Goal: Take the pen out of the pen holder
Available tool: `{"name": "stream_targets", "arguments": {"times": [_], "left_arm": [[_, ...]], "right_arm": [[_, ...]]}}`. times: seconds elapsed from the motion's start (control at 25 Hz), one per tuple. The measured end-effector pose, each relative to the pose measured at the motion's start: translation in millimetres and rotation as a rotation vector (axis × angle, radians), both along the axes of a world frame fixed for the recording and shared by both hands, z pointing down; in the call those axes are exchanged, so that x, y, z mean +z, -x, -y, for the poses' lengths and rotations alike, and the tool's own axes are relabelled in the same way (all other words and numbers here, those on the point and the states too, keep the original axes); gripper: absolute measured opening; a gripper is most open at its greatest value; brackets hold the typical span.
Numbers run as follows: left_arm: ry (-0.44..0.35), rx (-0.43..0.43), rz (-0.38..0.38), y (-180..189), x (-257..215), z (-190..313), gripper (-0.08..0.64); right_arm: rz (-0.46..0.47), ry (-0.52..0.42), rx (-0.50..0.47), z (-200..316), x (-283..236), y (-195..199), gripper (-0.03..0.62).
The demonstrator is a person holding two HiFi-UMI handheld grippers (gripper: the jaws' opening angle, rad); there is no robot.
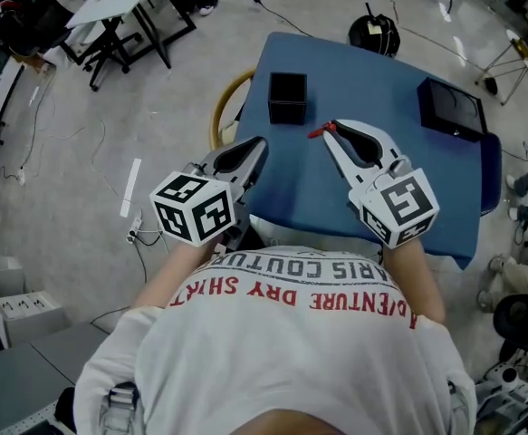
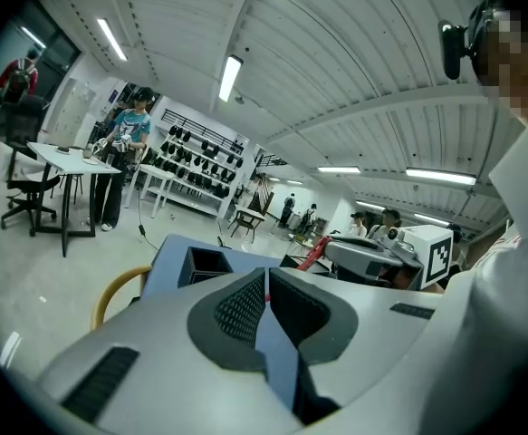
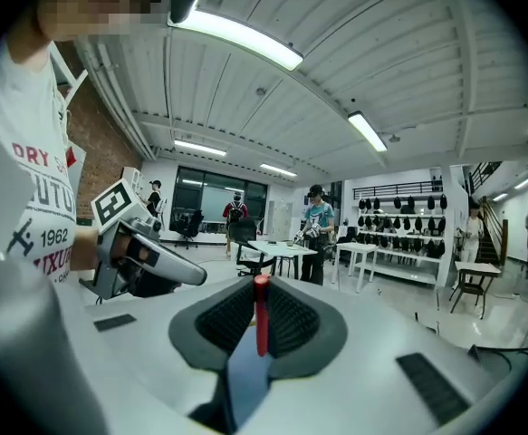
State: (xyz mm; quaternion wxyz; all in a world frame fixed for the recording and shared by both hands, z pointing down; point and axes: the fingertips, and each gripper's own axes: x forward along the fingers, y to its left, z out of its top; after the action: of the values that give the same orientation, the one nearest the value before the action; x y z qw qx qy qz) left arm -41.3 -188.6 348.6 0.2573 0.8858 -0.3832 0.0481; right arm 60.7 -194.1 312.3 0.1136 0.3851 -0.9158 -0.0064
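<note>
My right gripper [image 1: 328, 130]: matt plastic shell, ribbed rubbery pads [image 3: 292, 320]. Held pen [image 3: 261, 320]: smooth glossy plastic. Blue table [image 1: 336, 208]: matt, smooth.

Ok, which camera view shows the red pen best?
The right gripper view: the red pen is clamped between the right tool's jaws, close and sharp. The head view shows only a red end poking out at that tool's tip; the left gripper view catches a distant red sliver.

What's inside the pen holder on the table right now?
Nothing sticks out of the pen holder; its opening is just dark, and the bottom is hidden in shadow. The red pen is clamped in the right claw.
</note>
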Motion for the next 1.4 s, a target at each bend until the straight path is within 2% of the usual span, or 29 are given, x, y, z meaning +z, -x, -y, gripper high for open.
{"name": "stream_targets", "arguments": {"times": [0.32, 0.72, 1.4], "left_arm": [[0.030, 0.016, -0.004, -15, 17, -10, 0.038], [0.024, 0.032, 0.002, -31, 18, -16, 0.038], [0.010, -0.008, 0.027, -29, 7, -9, 0.038]], "right_arm": [[0.006, 0.051, -0.004, -20, 24, -8, 0.054], [0.002, 0.071, -0.008, -31, 32, -22, 0.055], [0.015, 0.045, -0.058, -21, 19, -22, 0.054]]}}
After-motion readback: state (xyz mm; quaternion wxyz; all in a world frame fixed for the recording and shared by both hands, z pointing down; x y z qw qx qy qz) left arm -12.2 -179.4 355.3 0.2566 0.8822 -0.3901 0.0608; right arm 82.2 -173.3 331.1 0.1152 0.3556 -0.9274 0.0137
